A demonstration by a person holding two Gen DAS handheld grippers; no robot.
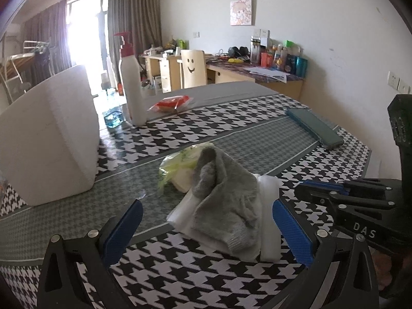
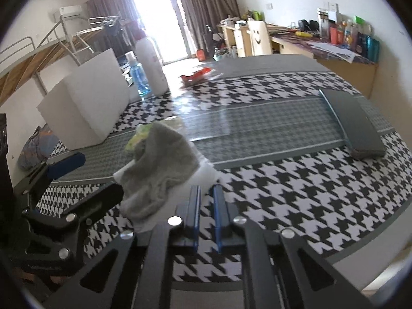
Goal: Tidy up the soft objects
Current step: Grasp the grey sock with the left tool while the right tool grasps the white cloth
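white box [image 1: 49, 139]: far left on your table, upright, well apart from the pile.
pump bottle [image 1: 131, 82]: white with a red pump, standing behind the box; a blue bottle [image 2: 139, 77] sits just beside it.
red packet [image 1: 170, 104]: lying flat near the bottle, toward the far edge.
left gripper [image 1: 207, 229]: your blue pads are spread wide, one on each side of the pile, not pressing on it.
grey cloth [image 1: 226, 195]: crumpled on top of white folded sheets [image 1: 267, 231], between your left pads; it leans against a yellow-green bag [image 1: 177, 164] behind it.
right gripper [image 2: 206, 200]: your pads are drawn close with only a thin gap, nothing between them; tips sit just beside the near right edge of the pile, contact with the white sheets cannot be told.
dark flat case [image 1: 314, 127]: lying far right, well apart from the pile.
tablecloth [image 2: 296, 193]: black-and-white houndstooth with grey bands, under everything.
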